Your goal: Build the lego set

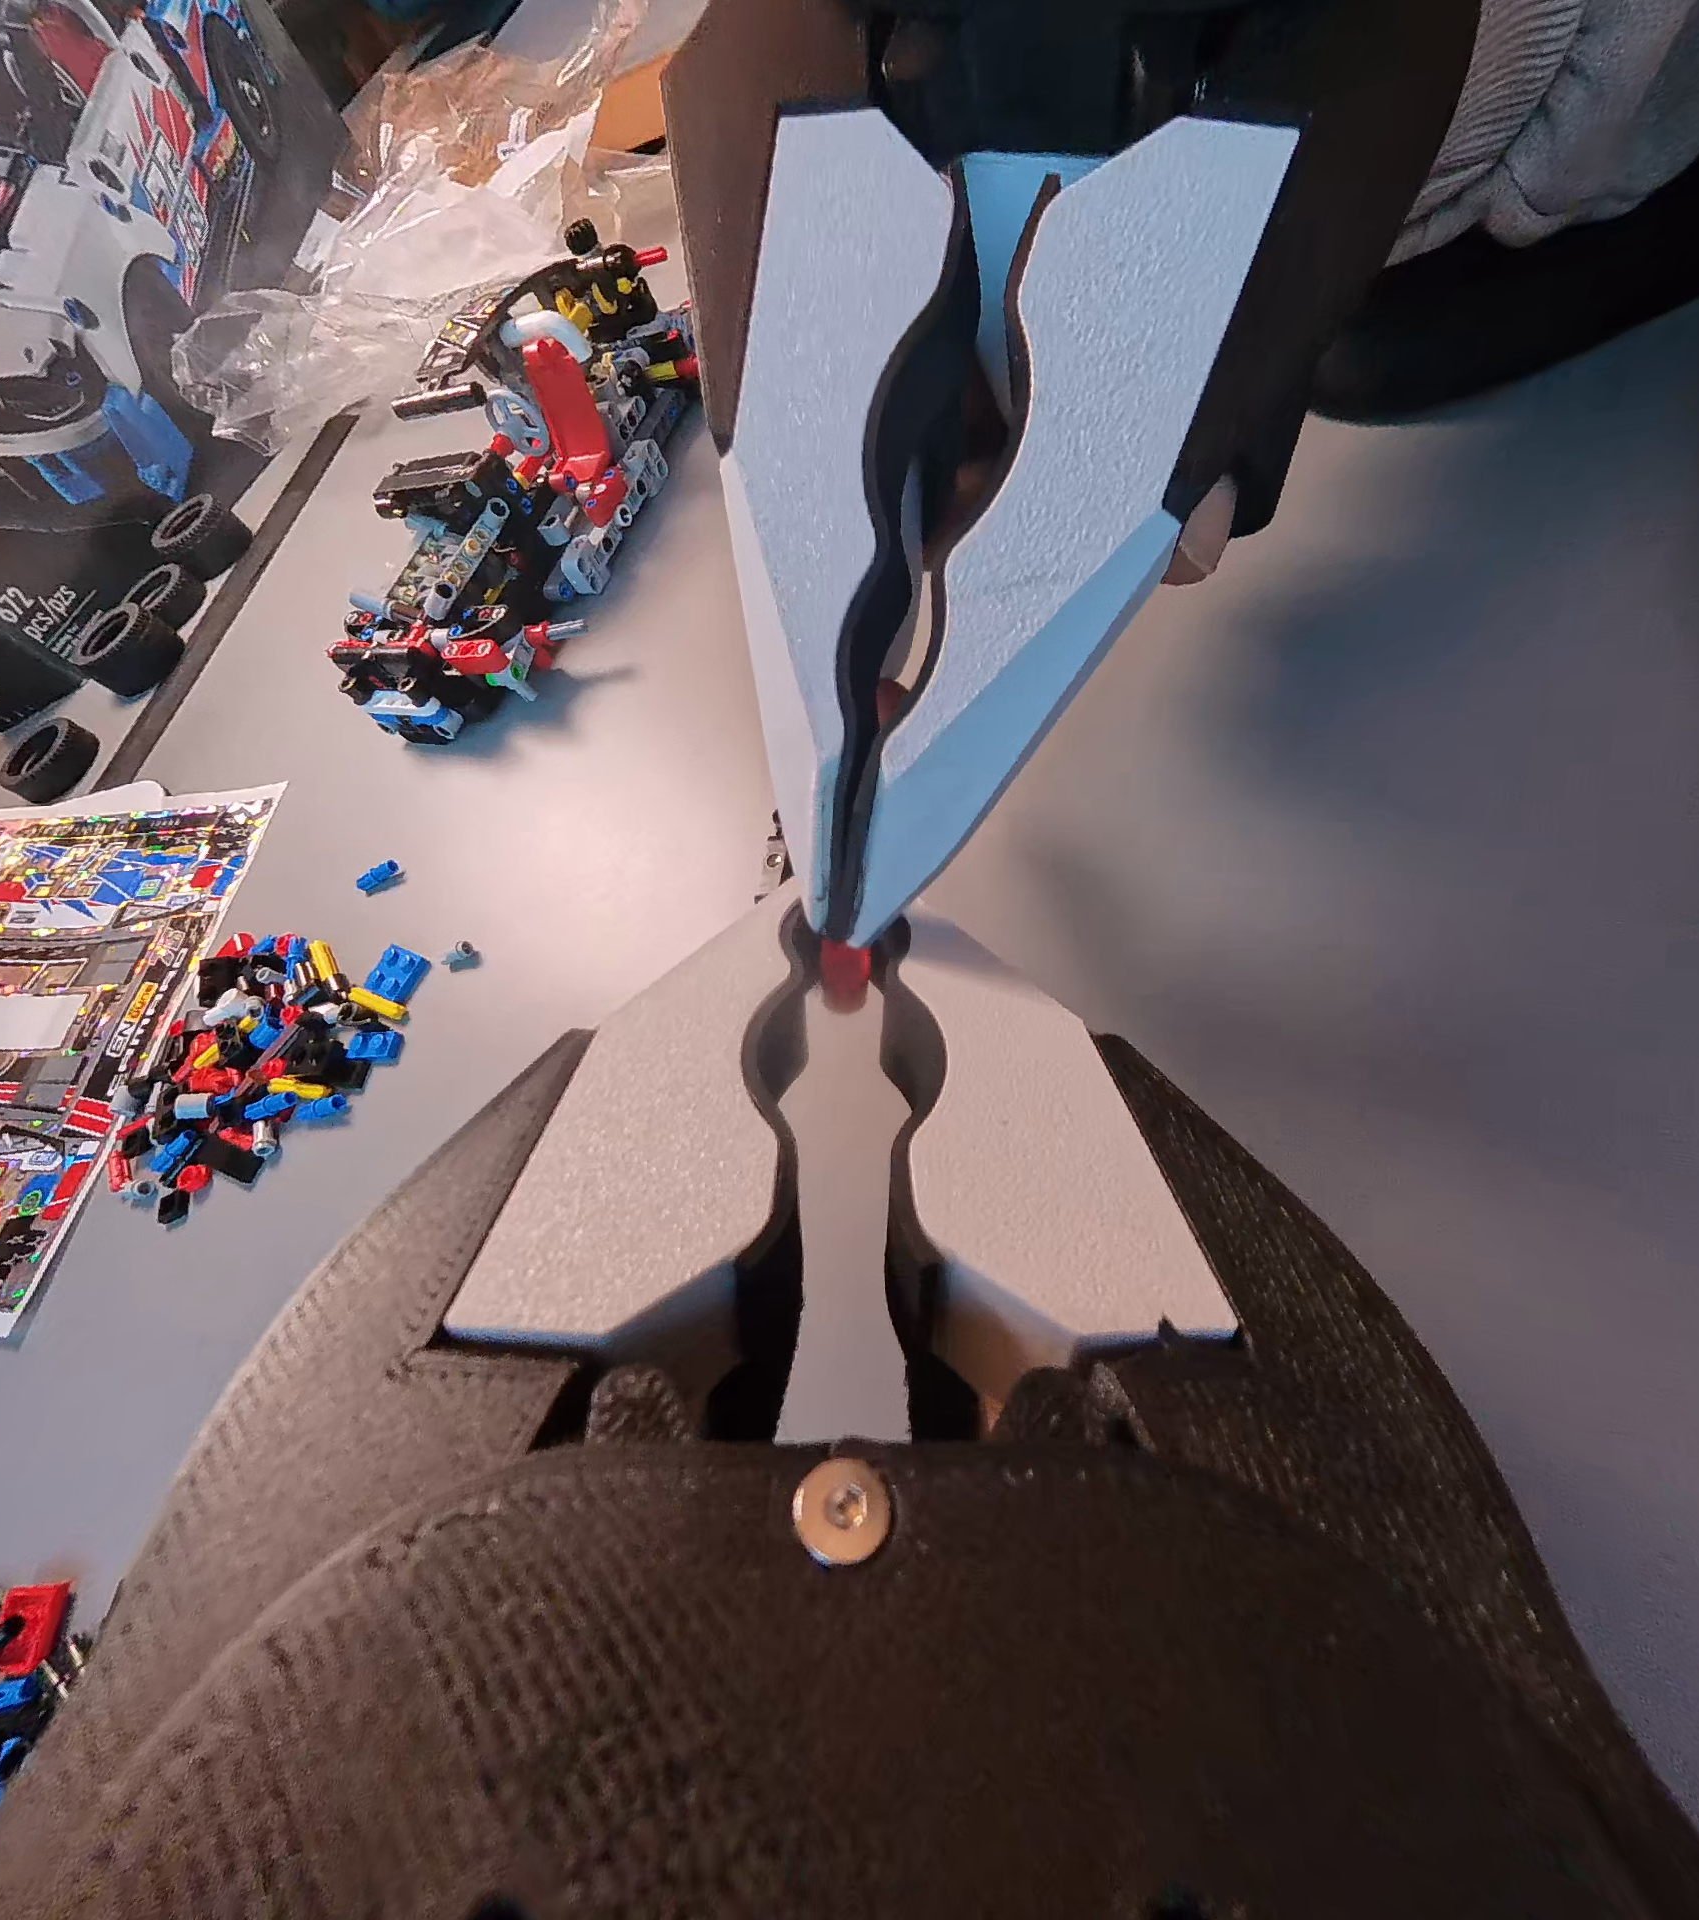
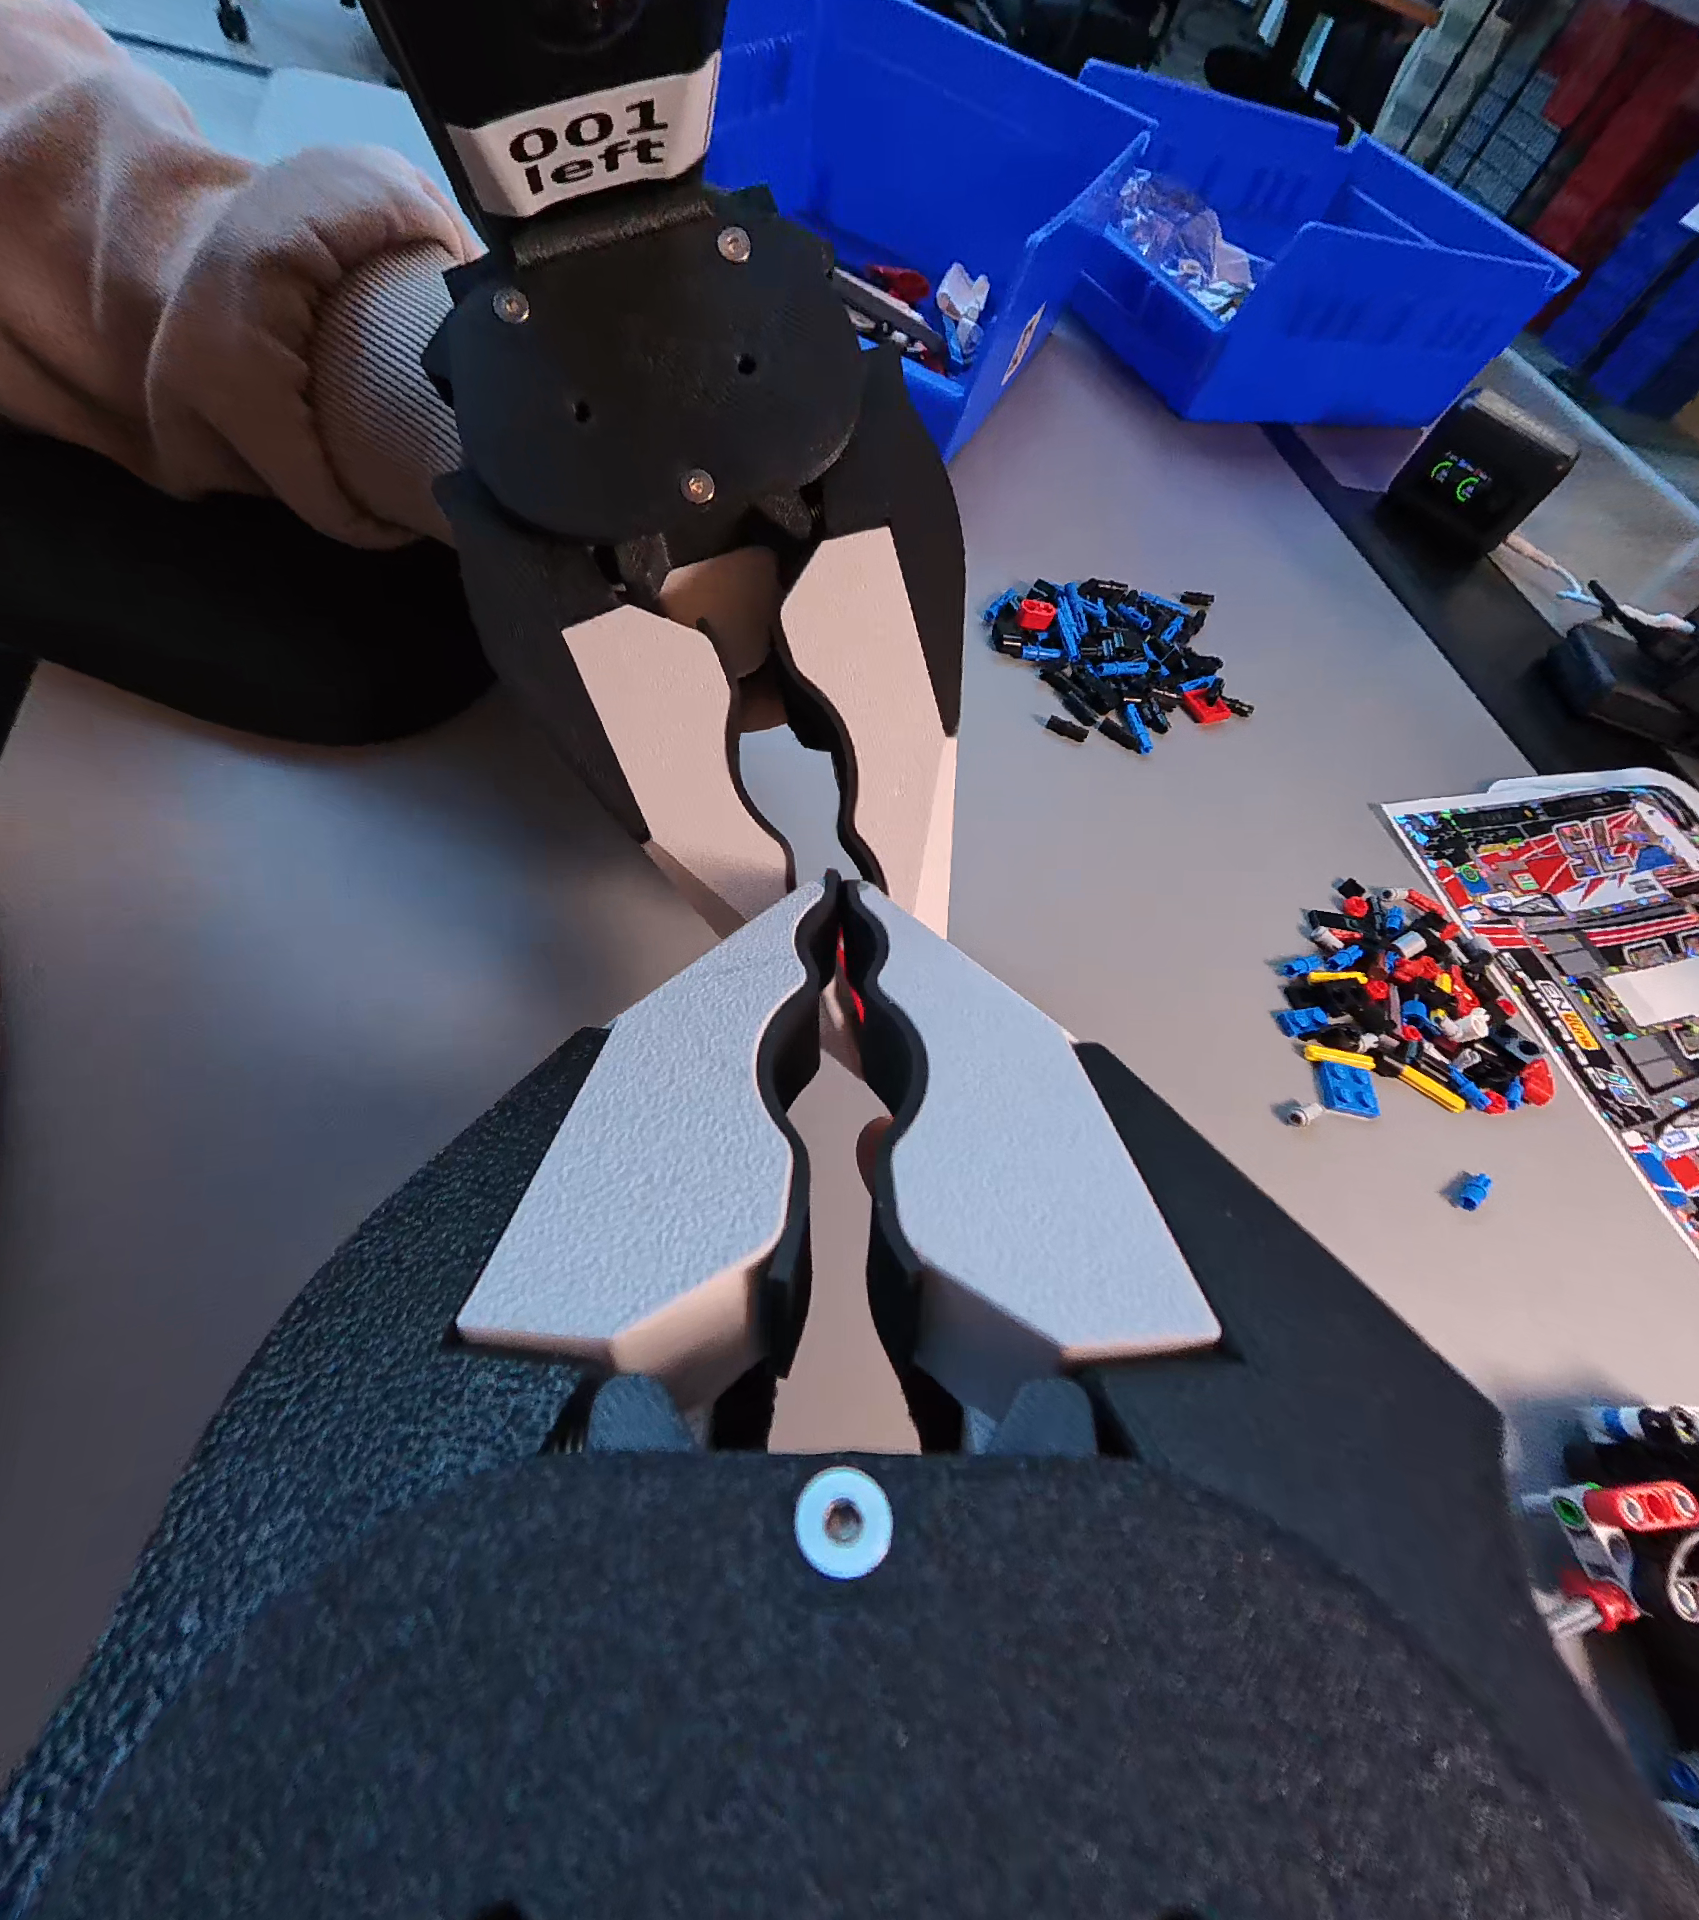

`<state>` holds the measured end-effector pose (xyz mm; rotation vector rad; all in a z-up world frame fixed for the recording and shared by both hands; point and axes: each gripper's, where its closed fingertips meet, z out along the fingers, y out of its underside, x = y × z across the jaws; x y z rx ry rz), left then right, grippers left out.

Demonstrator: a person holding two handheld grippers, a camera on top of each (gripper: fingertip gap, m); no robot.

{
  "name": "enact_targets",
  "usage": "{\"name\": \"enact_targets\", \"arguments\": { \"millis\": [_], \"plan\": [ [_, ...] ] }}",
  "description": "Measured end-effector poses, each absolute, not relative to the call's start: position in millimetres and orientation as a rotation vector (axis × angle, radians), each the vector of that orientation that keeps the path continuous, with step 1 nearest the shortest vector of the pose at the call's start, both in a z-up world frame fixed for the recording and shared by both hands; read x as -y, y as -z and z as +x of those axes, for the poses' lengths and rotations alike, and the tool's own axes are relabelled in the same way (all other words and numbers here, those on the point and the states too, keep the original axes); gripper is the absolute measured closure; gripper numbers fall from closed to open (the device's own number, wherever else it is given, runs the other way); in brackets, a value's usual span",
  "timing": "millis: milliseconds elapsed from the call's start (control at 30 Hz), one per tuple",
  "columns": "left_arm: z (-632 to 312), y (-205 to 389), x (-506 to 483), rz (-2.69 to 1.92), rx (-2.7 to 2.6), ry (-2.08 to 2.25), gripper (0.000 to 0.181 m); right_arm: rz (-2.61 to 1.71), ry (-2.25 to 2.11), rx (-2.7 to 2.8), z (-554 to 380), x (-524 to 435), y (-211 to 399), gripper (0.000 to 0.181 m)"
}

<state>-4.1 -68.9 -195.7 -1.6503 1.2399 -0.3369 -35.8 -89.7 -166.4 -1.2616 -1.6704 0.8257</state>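
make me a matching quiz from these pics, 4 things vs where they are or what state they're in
Things:
1. left tongs
2. sticker sheet
3. blue bins
4. half-built car

Places or states:
a. at the table's far edge
b. gripping a small red piece
c. flat beside the mixed parts pile
d. on the table near the set's box

Pairs: 1-b, 2-c, 3-a, 4-d
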Motion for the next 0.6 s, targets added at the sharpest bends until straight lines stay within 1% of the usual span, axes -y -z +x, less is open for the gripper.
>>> {"name": "enact_targets", "arguments": {
  "millis": [100,200,267,333,367,433,467,533,600],
  "plan": [
    [-4.4,196.7,68.9,-1.663,-1.227,0.375,0.176,-1.237,-0.782,1.678,-33.9,86.0,166.8,0.181],
    [-8.0,190.1,70.5,-1.655,-1.194,0.448,0.176,-1.241,-0.819,1.595,-20.6,69.5,149.4,0.181],
    [-9.4,184.6,73.9,-1.631,-1.180,0.504,0.176,-1.286,-0.855,1.625,-8.2,60.5,153.0,0.168],
    [-11.1,183.2,75.4,-1.616,-1.187,0.510,0.176,-1.338,-0.888,1.705,1.9,59.3,168.1,0.148],
    [-10.5,183.0,77.2,-1.608,-1.199,0.514,0.176,-1.346,-0.915,1.733,4.5,61.9,174.0,0.145],
    [-7.2,182.9,81.9,-1.591,-1.224,0.529,0.176,-1.342,-0.925,1.762,3.8,66.4,182.4,0.148],
    [-5.6,183.7,83.4,-1.586,-1.239,0.522,0.176,-1.324,-0.908,1.787,2.3,69.7,186.1,0.153],
    [-4.3,186.5,84.6,-1.587,-1.261,0.496,0.176,-1.262,-0.854,1.852,0.0,76.4,191.5,0.175],
    [-6.2,187.3,84.1,-1.594,-1.261,0.490,0.176,-1.216,-0.805,1.876,-1.5,76.4,192.6,0.176]
  ]
}}
